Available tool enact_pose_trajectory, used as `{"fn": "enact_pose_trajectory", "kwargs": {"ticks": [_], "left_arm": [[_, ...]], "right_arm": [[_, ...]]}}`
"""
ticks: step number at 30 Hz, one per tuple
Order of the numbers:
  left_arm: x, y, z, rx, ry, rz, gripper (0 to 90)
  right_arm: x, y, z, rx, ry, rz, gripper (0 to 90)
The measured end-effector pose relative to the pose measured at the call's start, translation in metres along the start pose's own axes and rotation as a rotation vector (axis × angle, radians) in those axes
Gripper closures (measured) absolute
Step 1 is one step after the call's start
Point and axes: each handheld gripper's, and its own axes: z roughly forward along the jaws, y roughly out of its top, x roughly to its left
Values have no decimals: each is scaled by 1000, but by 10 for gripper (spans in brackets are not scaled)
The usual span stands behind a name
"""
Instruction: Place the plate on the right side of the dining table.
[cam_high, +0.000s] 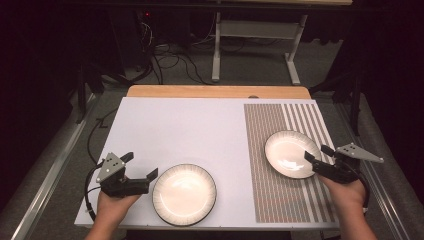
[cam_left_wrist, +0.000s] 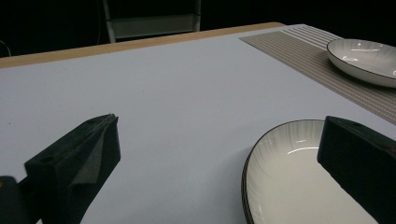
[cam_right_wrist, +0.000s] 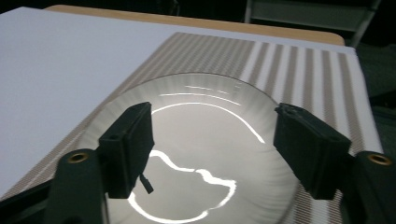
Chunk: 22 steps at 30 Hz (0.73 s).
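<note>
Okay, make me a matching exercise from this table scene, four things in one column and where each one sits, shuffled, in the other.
Things:
1. plate with stacked rims
2. single plate
3. left gripper
4. right gripper

Places:
A. at the right rim of the plate on the striped placemat
B. on the plain white sheet, near the front edge
C. on the striped placemat
D. just left of the plate on the white sheet

Pairs: 1-B, 2-C, 3-D, 4-A

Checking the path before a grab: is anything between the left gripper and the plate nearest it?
Nothing visible. The left gripper sits open beside the near plate, with bare white table between them.
</note>
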Motion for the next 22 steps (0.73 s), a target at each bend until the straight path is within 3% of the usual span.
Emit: {"fn": "enact_pose_trajectory", "kwargs": {"ticks": [6,12,17,22], "left_arm": [[-5,1,-2,-11,-10,26,1],[-8,3,-7,-48,-20,22,1],[-10,3,-13,-68,-22,19,1],[-8,2,-12,-61,-20,9,2]], "right_arm": [[49,5,-1,-30,103,-101,137],[90,7,-3,-54,179,-135,26],[113,7,-11,-85,226,-165,6],[115,4,-11,-79,226,-172,6]]}}
